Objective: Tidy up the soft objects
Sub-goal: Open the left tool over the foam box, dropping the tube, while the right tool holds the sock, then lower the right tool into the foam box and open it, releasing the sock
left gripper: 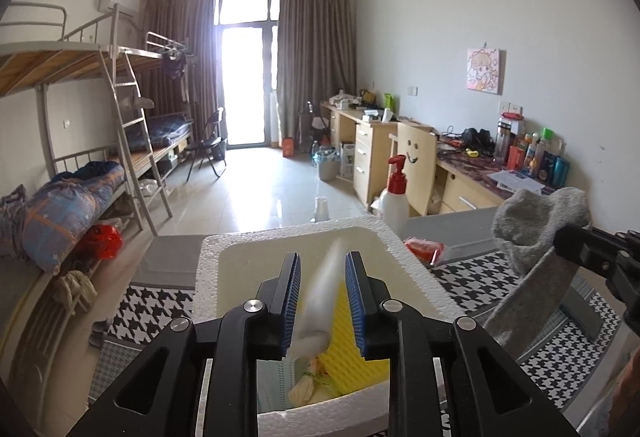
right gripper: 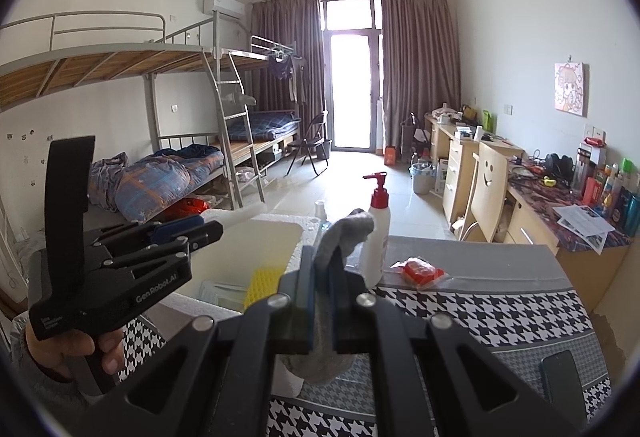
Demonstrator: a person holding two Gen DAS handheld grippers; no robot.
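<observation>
Counting two socks, we see a grey sock (right gripper: 340,237) pinched in our right gripper (right gripper: 322,277) above the tabletop (right gripper: 500,301), and a blurred white sock (left gripper: 324,293) between our parted left gripper (left gripper: 322,297) pads, over one foam box (left gripper: 248,257).

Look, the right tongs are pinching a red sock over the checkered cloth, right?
Not quite: the sock is gray, not red, as the right wrist view shows. The right tongs are pinching it over the checkered cloth.
</observation>
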